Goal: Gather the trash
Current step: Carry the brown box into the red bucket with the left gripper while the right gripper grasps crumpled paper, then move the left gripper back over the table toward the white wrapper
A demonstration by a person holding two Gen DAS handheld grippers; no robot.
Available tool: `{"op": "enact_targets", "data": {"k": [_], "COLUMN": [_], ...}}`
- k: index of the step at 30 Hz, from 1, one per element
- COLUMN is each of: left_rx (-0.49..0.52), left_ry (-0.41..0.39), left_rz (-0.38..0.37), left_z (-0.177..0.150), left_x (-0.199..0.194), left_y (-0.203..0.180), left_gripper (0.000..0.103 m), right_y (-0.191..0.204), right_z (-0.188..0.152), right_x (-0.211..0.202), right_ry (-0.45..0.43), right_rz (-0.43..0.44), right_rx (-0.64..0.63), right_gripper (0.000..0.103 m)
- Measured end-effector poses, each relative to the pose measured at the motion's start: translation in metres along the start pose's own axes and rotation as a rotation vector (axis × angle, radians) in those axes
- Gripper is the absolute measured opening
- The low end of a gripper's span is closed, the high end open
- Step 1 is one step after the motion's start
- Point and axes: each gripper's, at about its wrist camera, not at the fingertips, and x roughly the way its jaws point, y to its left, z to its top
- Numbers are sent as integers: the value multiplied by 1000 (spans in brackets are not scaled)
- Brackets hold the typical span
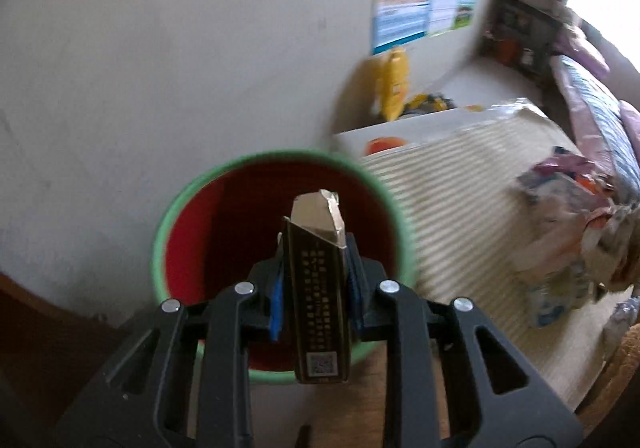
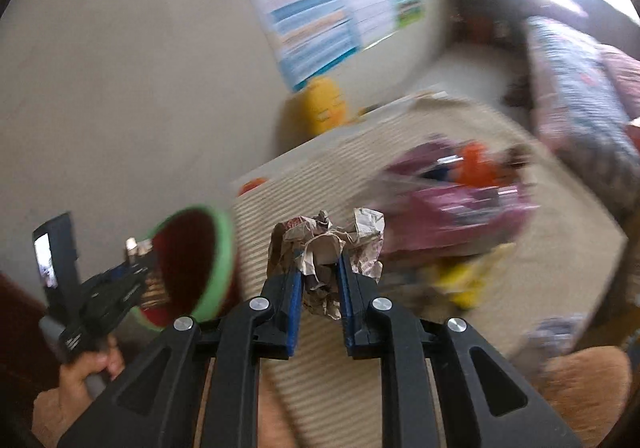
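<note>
Left hand-held gripper (image 1: 316,268): jaws nearly closed, blue pads pressed on both sides of a dark carton (image 1: 320,288). Carton is narrow, dark with small pale print and a code square at its near end; far end torn open, showing a pale grey flap. It stands lengthwise between the fingers, pointing away from the camera.

Directly beyond and below the carton: round bin (image 1: 192,215), green rim, red inside. The carton's torn tip sits over the bin's mouth in the left wrist view; no contact with the rim visible.

Right hand-held gripper (image 2: 320,268): jaws drawn in tight on a crumpled paper wad (image 2: 324,248), brownish-white with print. Wad bulges above and past the fingertips, some hanging down between the pads.

From the right wrist view the bin lies to the left of the wad, mouth tilted toward the camera, and the left hand-held gripper is at its rim, gripped by a hand (image 2: 86,372).

Surface under both is a pale ribbed mat (image 1: 460,207). More litter further right on it: crumpled wrappers (image 1: 568,232), well apart from the bin. Purple packaging (image 2: 452,203) lies behind the wad, blurred. Yellow object (image 1: 394,81) by the wall, poster (image 2: 320,3) above it
</note>
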Motion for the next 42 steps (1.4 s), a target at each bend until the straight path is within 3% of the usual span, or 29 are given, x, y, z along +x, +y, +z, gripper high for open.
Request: {"op": "enact_targets", "data": {"k": [6,10,15,17,18,20,22,31,37,42], "left_rx": [-190,-205,-206,-216,-226,-247,-241,-181,-78,5], "left_ry": [114,124,122,119,118,96,92,69,66,67], "left_rz": [-64,-62,-101,-119,-112,-115,-118,-74,-119,-165], "left_z": [-11,-14,-11,-9,-8,-6,-5,-2,-7,-13], "left_x": [28,32,34,35,35,34,33,23,13,4], "left_y": [63,78,86,87,89,90,88,64,15,-26], "left_gripper": [24,24,24,26,46,67,67,67,67,69], "right_y": [71,102,123,127,125,125,124,96,41,-33], "right_z": [8,17,28,27,29,27,26,25,12,-17], "right_x": [63,95,131,132,133,126,118,88,53,23], "right_ry": [104,130,144,133,122,105,95,63,53,59], "right_rz": [149,201,205,208,207,208,201,160,44,-137], "right_rx": [-88,-118,-152,-143,-132,-115,-114,-83,-16,53], "right_gripper": [14,14,15,24,34,39,39,45,53,54]}}
